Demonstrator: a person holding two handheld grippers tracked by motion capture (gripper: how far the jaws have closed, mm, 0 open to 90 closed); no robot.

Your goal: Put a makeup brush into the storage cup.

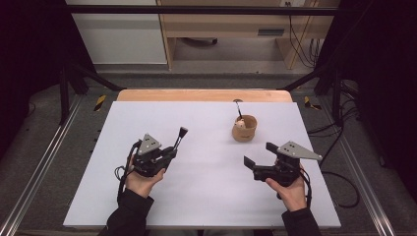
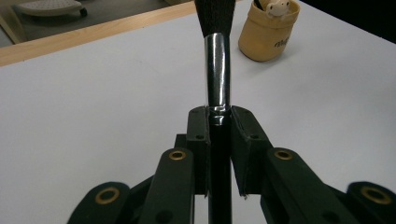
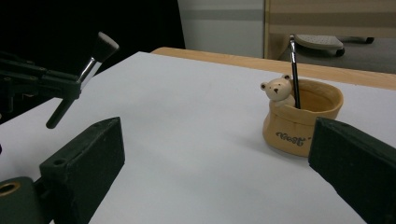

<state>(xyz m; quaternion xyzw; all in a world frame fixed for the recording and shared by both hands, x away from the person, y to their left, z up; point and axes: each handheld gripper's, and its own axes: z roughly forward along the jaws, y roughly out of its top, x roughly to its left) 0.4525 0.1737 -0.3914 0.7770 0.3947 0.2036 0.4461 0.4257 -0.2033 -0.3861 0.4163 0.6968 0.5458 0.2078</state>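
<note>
My left gripper (image 1: 170, 151) (image 2: 218, 116) is shut on the black handle of a makeup brush (image 1: 179, 138) (image 2: 217, 70), just below its silver ferrule. The dark bristle head points up and away over the white table. A tan ceramic cup (image 1: 245, 129) (image 2: 268, 32) (image 3: 299, 121) with a small bear figure on its rim stands at the back right. A second thin brush (image 1: 239, 109) (image 3: 294, 70) stands in it. My right gripper (image 1: 258, 154) (image 3: 217, 135) is open with nothing between its jaws, near and in front of the cup. The right gripper view also has the left gripper (image 3: 60, 86) with its brush (image 3: 93, 60).
A white board (image 1: 206, 196) covers the table, with a wooden edge (image 1: 196, 95) showing at the back. Metal frame rails (image 1: 39, 167) run along both sides. Cupboards and cables stand beyond the table's far side.
</note>
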